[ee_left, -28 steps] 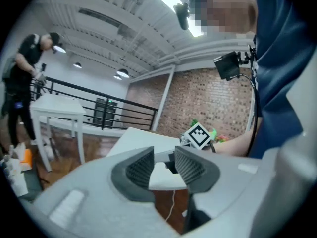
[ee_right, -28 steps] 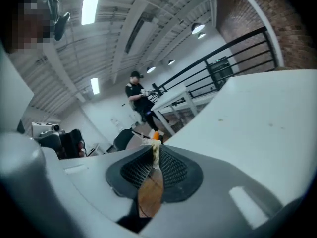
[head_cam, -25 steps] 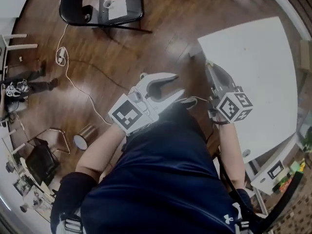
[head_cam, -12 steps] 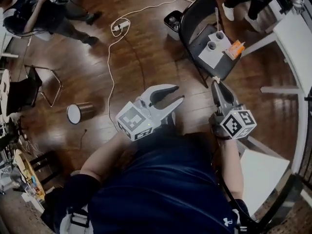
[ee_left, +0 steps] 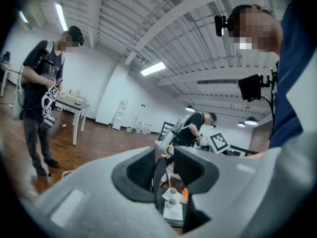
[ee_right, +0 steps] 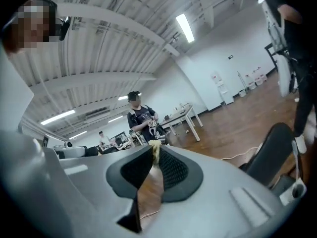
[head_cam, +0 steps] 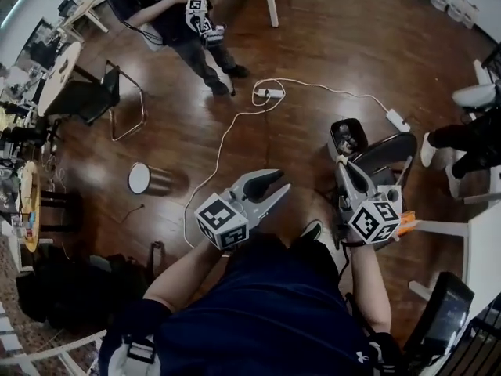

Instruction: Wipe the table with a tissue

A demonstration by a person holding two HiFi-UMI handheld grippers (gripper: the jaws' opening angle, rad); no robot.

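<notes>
At the far left a dark chair (head_cam: 92, 100) stands on the wooden floor (head_cam: 313, 45). Beyond it another person (head_cam: 176, 10) stands holding grippers with marker cubes. A little nearer sits a small round-topped canister (head_cam: 142, 178), and a white cable (head_cam: 227, 135) runs across the boards to a power strip (head_cam: 267, 93).

The person doing the job holds both tools out in front of their body. The left gripper (head_cam: 280, 180) has its jaws apart and closing, with nothing between them. Through the gap, the left gripper view shows only a chair seat farther off with two white cups (ee_left: 172, 196) on it.

The right gripper (head_cam: 339, 164) has its jaws drawn nearly together, pinching a small pale scrap of tissue (ee_right: 154, 146) right at the tips. Just beyond it on the floor stand a small black bin (head_cam: 347, 137) and a black chair (head_cam: 387, 157). The white table (head_cam: 487, 241) shows only at the far right edge, well apart from both grippers, and neither tool nor the tissue touches it.
</notes>
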